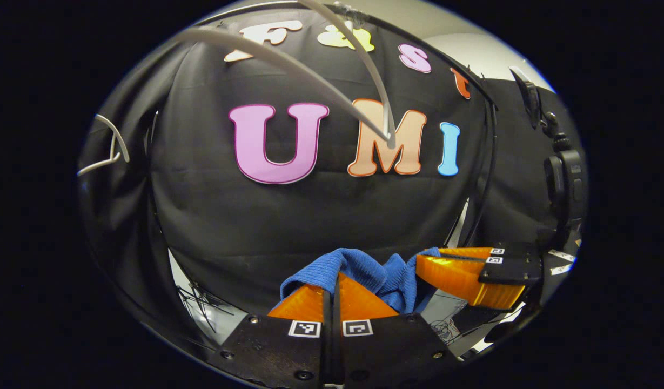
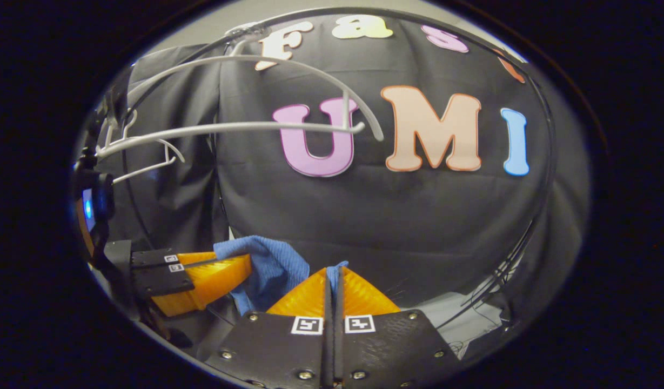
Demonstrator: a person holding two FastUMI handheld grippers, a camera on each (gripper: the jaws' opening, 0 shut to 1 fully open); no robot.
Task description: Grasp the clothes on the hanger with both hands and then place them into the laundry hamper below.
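Stage: blue cloth (image 1: 364, 273) off the white hanger (image 1: 332, 81), which hangs bare above | Left gripper (image 1: 334, 294): fingers closed together, pinching the cloth | Right gripper (image 2: 334, 289): closed likewise on another part of the cloth, which spans between the 2 grippers, held low | Remaining, by judgement: lower and release into the hamper.

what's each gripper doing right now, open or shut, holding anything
Left gripper: closed, pinching the blue cloth.
Right gripper: closed, pinching the same blue cloth, below the bare white hanger.
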